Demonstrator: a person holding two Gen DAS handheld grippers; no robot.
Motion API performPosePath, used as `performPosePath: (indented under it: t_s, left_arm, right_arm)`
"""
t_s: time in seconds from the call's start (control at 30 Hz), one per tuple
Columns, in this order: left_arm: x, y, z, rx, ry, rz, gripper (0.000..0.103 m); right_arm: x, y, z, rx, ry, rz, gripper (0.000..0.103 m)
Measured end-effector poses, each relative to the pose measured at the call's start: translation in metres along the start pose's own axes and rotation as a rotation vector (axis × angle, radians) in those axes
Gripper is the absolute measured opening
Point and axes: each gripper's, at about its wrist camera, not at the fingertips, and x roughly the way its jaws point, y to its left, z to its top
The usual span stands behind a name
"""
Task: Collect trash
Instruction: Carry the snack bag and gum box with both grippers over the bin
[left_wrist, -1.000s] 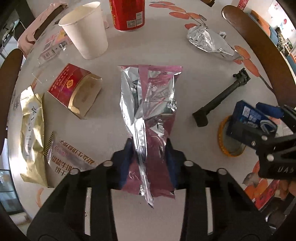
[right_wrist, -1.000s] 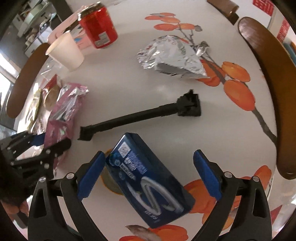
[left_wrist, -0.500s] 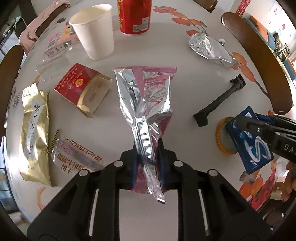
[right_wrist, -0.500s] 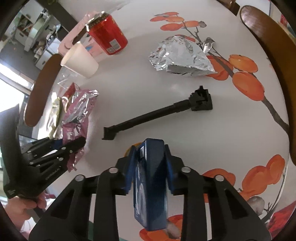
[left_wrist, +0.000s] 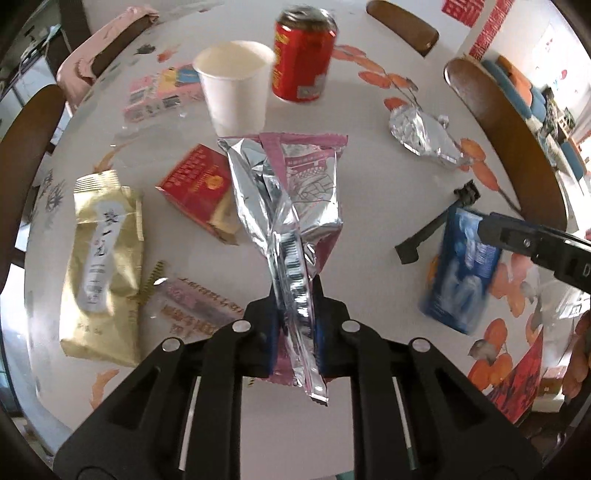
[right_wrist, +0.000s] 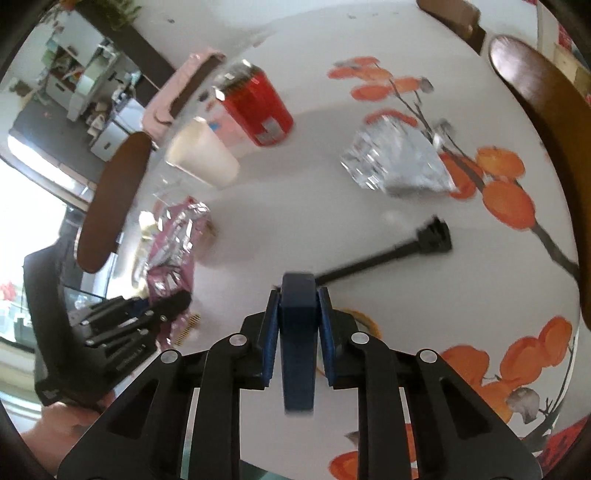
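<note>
Left gripper (left_wrist: 295, 325) pinches pink foil snack bag (left_wrist: 291, 195); right gripper (right_wrist: 297, 325) clamps blue box (right_wrist: 297, 339). Lift both clear before moving, grips firm.

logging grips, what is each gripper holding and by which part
Left gripper: pink foil bag, pinched near its bottom end. Right gripper: blue box, clamped across its flat faces, edge up.

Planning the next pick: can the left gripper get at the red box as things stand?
Probably not yet. The left gripper is shut on the pink foil bag, which hangs over part of the red box; it must drop that first.
</note>
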Motion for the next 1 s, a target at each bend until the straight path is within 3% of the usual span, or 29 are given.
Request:
performPosePath:
  t_s: [0.3, 0.53, 0.77, 1.0]
  left_arm:
    - [-0.063, 0.064, -0.007, -0.135, -0.126, 0.022, 0.012]
    - [-0.119, 0.144, -0.045, -0.308, -0.207, 0.128, 0.012]
    - [-0.156, 0.244, -0.131, -0.557, -0.211, 0.259, 0.012]
    - [-0.14, 0.351, -0.262, -0.816, -0.061, 0.345, 0.012]
  right_arm:
    - [-0.001, 0.092, 0.033, -0.156, -0.041, 0.121, 0.021]
    - [0.021, 0.207, 0.042, -0.35, -0.005, 0.262, 0.021]
    - [0.067, 0.343, 0.015, -0.539, 0.114, 0.407, 0.021]
    - [0.148, 0.476, -0.072, -0.7, 0.311, 0.472, 0.021]
